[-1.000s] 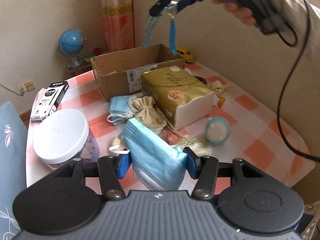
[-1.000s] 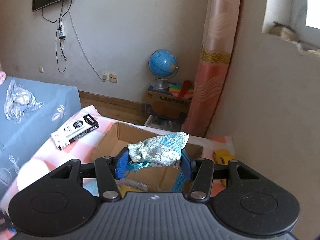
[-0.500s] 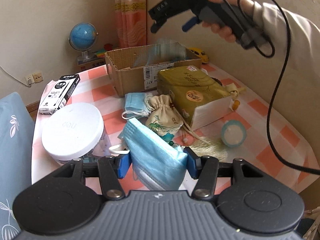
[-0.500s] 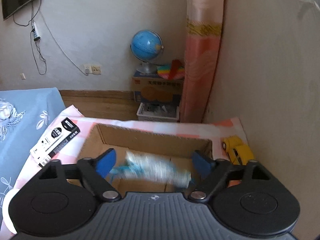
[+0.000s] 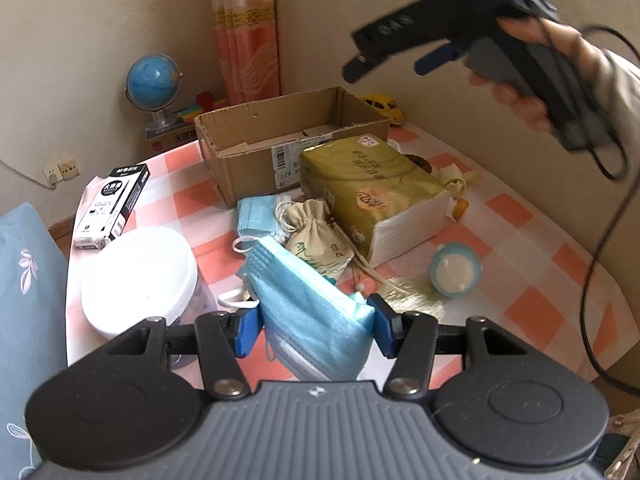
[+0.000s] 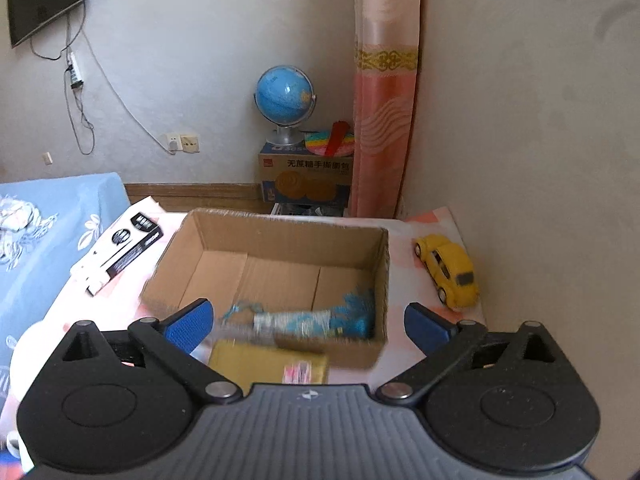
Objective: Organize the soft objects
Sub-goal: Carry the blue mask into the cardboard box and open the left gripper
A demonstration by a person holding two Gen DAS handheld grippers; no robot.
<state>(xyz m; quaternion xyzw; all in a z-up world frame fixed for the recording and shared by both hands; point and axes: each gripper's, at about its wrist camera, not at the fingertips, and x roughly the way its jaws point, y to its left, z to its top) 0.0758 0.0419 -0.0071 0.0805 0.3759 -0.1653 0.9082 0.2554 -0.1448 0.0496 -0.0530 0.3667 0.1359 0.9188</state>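
The left gripper (image 5: 316, 326) has its jaws clenched on a blue face mask (image 5: 308, 312) above the surface's near edge. The right gripper (image 6: 306, 326), jaws released, hangs over the open cardboard box (image 6: 280, 240); a blue tasselled pouch (image 6: 304, 322) lies against its near wall.

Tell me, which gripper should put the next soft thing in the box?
Probably left. The left gripper is shut on a blue face mask and faces the cardboard box. The right gripper is open and empty.

left wrist view low over table, right wrist view above, both facing cardboard box (image 5: 280, 136) (image 6: 280, 256)
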